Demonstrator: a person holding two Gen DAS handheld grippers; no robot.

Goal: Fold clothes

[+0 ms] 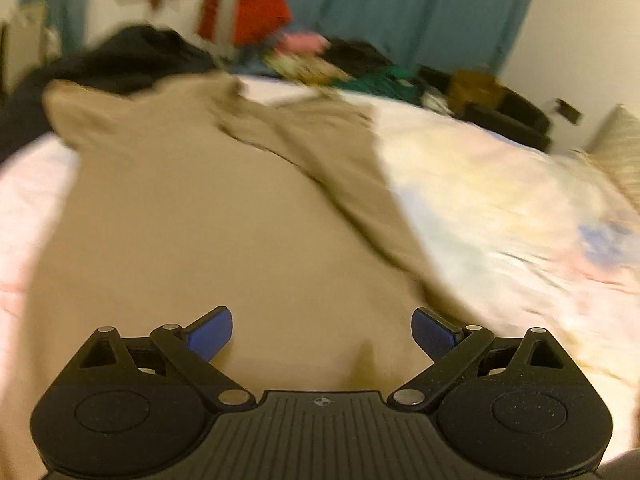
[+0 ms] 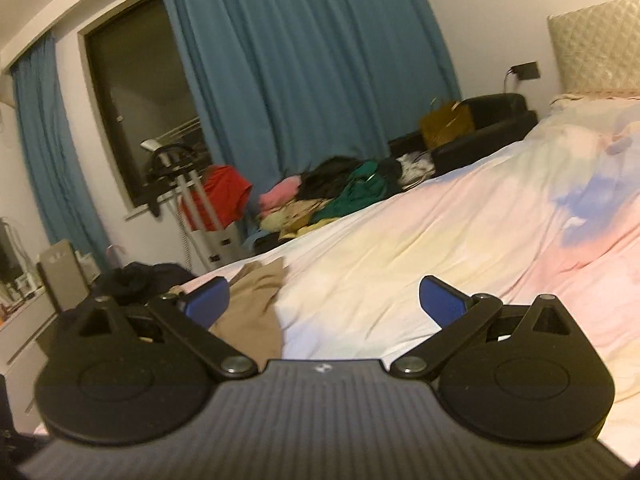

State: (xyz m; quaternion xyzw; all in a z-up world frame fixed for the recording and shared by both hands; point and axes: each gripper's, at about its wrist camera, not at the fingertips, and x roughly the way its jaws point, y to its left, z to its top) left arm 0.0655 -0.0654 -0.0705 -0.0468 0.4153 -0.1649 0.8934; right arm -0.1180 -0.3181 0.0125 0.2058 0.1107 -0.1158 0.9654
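Pastel bedding covers the bed that carries everything in my left wrist view, and a tan garment lies spread across it, its far part bunched toward the bed's far edge and a long fold running down its right side. My left gripper hovers over the near part of that cloth with both blue pads spread wide and nothing between them. I judge the fold is at an early stage: the garment is laid out but not yet doubled over. Next I would need to drop onto an edge or corner and pinch a single layer. The view is blurred, so I cannot tell the seams. A dark garment lies at the bed's far left edge, just behind the tan one.

From my right wrist view, the right gripper is also wide apart and carrying nothing, above bare bedding near the bed's near edge. The tan garment sits to its left. Beyond the far edge are a clothes pile, blue curtains, and a red garment on a stand. Nothing blocks my reach.
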